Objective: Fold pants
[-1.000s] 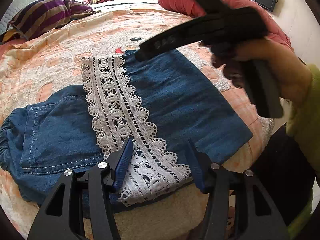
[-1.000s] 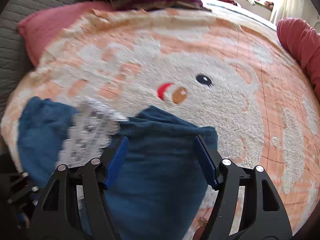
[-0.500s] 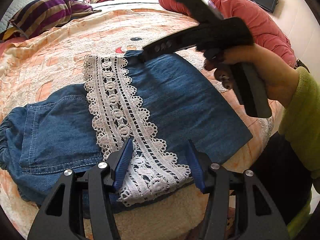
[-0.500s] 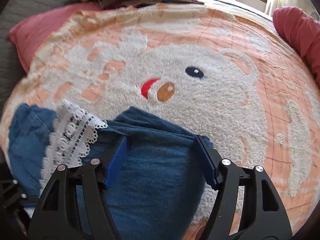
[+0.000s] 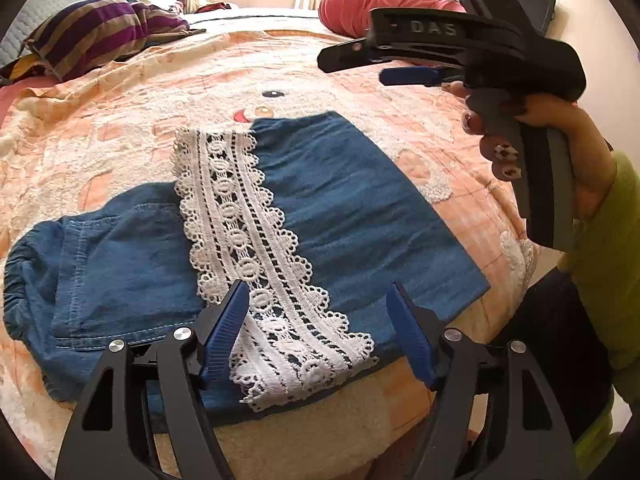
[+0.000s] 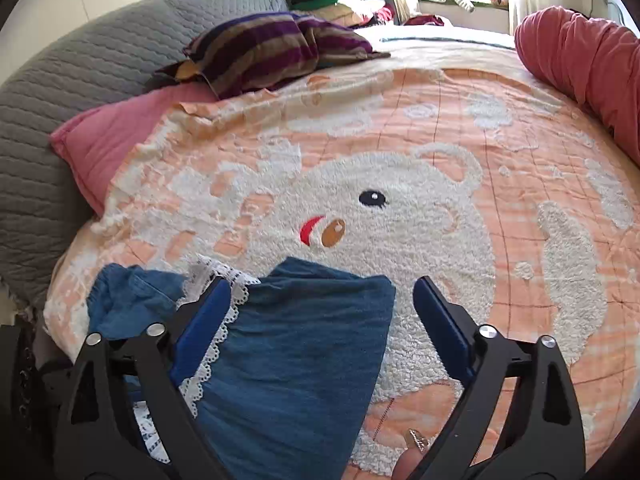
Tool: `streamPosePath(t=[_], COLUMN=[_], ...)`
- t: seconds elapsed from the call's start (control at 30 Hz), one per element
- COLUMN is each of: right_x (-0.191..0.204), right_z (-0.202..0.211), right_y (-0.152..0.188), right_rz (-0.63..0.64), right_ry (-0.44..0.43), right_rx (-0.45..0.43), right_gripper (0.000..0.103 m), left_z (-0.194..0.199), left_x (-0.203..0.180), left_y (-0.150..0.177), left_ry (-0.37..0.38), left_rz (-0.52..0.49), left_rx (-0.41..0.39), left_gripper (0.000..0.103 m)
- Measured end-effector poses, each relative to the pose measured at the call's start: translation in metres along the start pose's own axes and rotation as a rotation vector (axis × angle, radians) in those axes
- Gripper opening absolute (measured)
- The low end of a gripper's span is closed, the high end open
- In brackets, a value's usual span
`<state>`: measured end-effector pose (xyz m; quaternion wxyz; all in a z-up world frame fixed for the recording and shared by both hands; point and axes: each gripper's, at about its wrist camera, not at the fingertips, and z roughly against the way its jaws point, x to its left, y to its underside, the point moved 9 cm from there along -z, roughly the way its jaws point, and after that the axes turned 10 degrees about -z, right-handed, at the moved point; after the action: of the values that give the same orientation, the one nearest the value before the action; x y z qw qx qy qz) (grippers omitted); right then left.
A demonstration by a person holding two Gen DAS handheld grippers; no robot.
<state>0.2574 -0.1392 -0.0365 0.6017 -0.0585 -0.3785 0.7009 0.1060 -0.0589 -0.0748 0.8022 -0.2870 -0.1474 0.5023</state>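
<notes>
At the near edge, the left gripper (image 5: 320,328) is seen with its jaws opening, the blue pads set apart over the white lace trim (image 5: 256,248) and clamping nothing. The folded denim pants (image 5: 340,208) are laid flat on the peach bear-print blanket (image 5: 120,120), waistband to the left. Farther off to the right, the right gripper (image 6: 320,320) is held above the pants' far corner by a hand (image 5: 560,152), jaws opening wide and empty; a striped pillow (image 6: 272,48) is shown beyond.
</notes>
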Motion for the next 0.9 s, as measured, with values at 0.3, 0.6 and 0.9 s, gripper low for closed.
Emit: streamPosePath(t=[0.3, 0.6, 0.9], right_x=[0.003, 0.016, 0.043], right_z=[0.012, 0.034, 0.049], right_y=[-0.004, -0.011, -0.009], right_rz=[0.017, 0.079, 0.154], right_ry=[0.001, -0.018, -0.054], right_rx=[-0.037, -0.109, -0.154], right_gripper=[0.094, 0.094, 0.094], left_z=[0.013, 0.039, 0.068], left_x=[0.010, 0.023, 0.041], left_y=[-0.010, -0.008, 0.004], left_ry=[-0.042, -0.134, -0.224], left_rz=[0.026, 0.065, 0.122], left_rx=[-0.034, -0.072, -0.091], left_gripper=[0.087, 0.095, 0.096])
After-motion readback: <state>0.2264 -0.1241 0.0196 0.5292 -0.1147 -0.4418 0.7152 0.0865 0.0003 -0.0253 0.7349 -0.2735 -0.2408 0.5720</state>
